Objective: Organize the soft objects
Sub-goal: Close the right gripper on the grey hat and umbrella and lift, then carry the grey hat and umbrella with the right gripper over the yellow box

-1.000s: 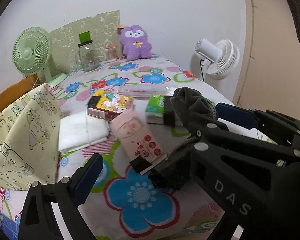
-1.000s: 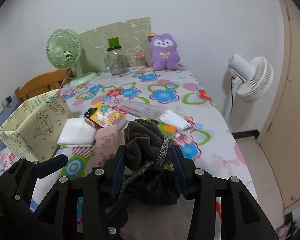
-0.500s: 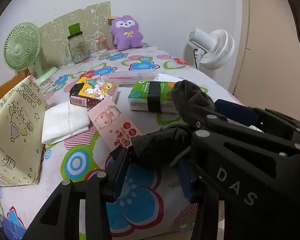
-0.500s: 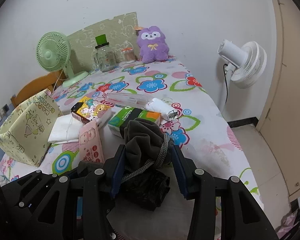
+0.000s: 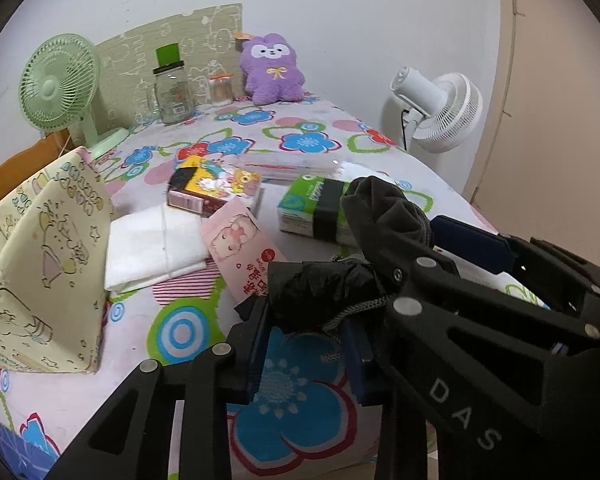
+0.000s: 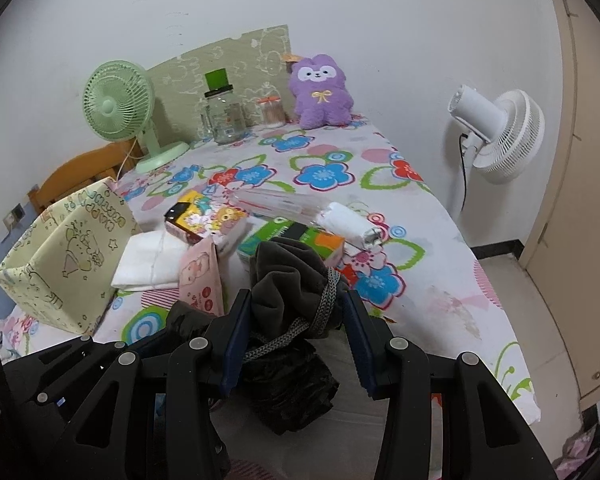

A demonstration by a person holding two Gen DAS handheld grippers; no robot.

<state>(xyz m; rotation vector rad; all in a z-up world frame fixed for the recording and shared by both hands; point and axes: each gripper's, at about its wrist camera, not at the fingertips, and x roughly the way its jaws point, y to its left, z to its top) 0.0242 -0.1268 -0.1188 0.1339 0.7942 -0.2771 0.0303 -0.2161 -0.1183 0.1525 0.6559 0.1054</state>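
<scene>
**Dark pouch held by both grippers**

While the right gripper (image 6: 296,334) clamps its blue pads on the soft, wrinkled dark drawstring pouch (image 6: 288,276) with a braided grey cord, the left gripper (image 5: 307,336) pinches the crinkly black lower end of the pouch (image 5: 319,288). Both hold it above the flowered tablecloth (image 5: 300,140). White letters "DAS" stand on the right gripper's black plastic arm. A boxy yellow fabric bin (image 5: 40,264) sits well to the left.
</scene>
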